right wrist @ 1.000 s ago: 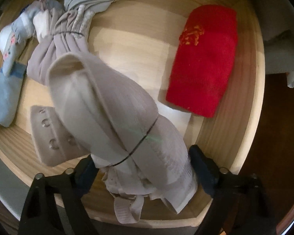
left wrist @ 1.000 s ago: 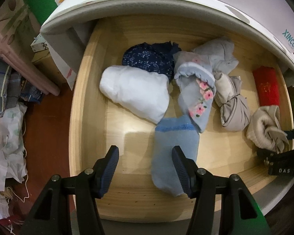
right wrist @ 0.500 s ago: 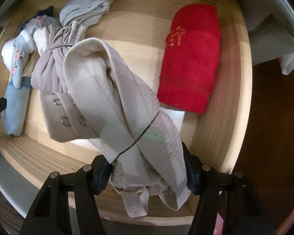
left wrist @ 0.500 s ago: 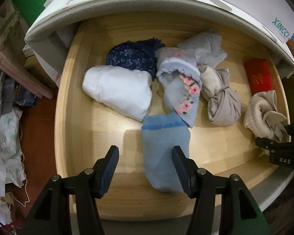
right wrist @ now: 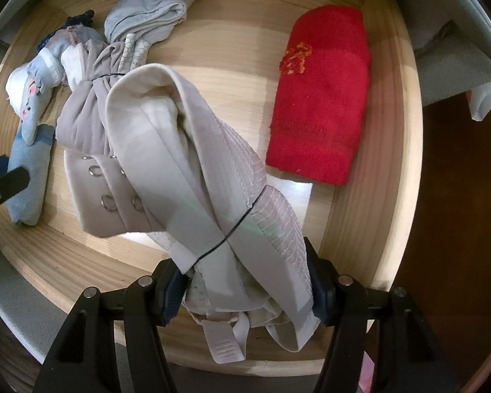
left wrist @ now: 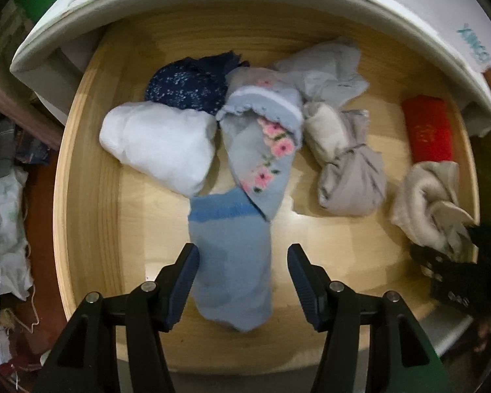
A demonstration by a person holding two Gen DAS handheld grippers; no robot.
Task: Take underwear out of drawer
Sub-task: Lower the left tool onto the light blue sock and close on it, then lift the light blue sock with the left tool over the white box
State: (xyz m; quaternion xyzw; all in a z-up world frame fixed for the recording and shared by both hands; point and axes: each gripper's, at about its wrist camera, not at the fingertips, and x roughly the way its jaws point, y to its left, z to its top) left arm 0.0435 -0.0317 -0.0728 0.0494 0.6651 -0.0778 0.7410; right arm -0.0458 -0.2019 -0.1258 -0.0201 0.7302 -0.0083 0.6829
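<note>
- My right gripper (right wrist: 245, 281) has its jaws clamped on the beige bundle (right wrist: 193, 177), pads pressing both flanks of its near end.
- Beige bundle sits at the drawer's near right; long axis runs 5 to 11 o'clock in the right wrist view, free end tilted up toward 11, tied once with a thin dark band. A snap-button flap hangs off its 9 o'clock side.
- My left gripper (left wrist: 242, 281) is about half open, holding nothing; the light blue piece (left wrist: 230, 262) lies below between the jaws, long axis 12 to 6 o'clock; I can't tell if the pads touch it.
- Wooden drawer (left wrist: 91, 196) is pulled out, and I count eight fabric items: one white (left wrist: 160, 144), one navy dotted (left wrist: 186, 85), one floral blue (left wrist: 262, 150), one pale grey (left wrist: 324, 68), one taupe knotted (left wrist: 350, 170), one red (right wrist: 324, 98), plus the light blue and the beige.
- Red item sits at 1 o'clock from the beige bundle, apart, long axis roughly 12 to 6.
</note>
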